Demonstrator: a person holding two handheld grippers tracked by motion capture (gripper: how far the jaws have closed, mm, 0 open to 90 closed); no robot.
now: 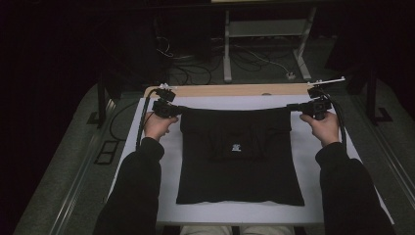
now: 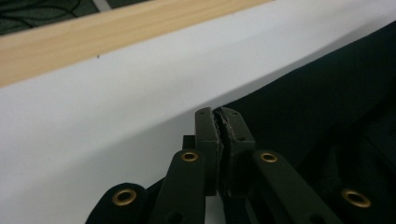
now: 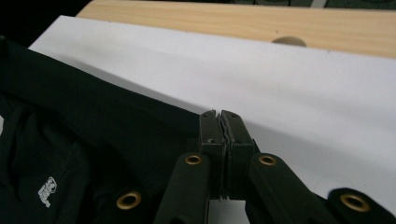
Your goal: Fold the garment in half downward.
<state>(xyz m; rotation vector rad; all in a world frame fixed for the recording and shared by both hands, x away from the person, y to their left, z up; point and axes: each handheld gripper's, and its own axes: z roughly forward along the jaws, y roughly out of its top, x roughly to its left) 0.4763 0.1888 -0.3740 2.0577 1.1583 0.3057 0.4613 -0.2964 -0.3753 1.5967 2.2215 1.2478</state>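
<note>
Black garment [image 1: 239,161] lies folded mid-surface [image 1: 318,161], its top edge stretched near the far edge; left gripper [image 1: 177,109] and right gripper [image 1: 291,106] each pinch a top corner.

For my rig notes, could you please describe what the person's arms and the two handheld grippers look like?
Both forearms wear dark long sleeves. The left gripper and right gripper are black, each trailing a black cable. Up close, the fingers are flat black pads on black linkage bars with brass-coloured rivets. A pale plate sits on top of the right gripper.
</note>
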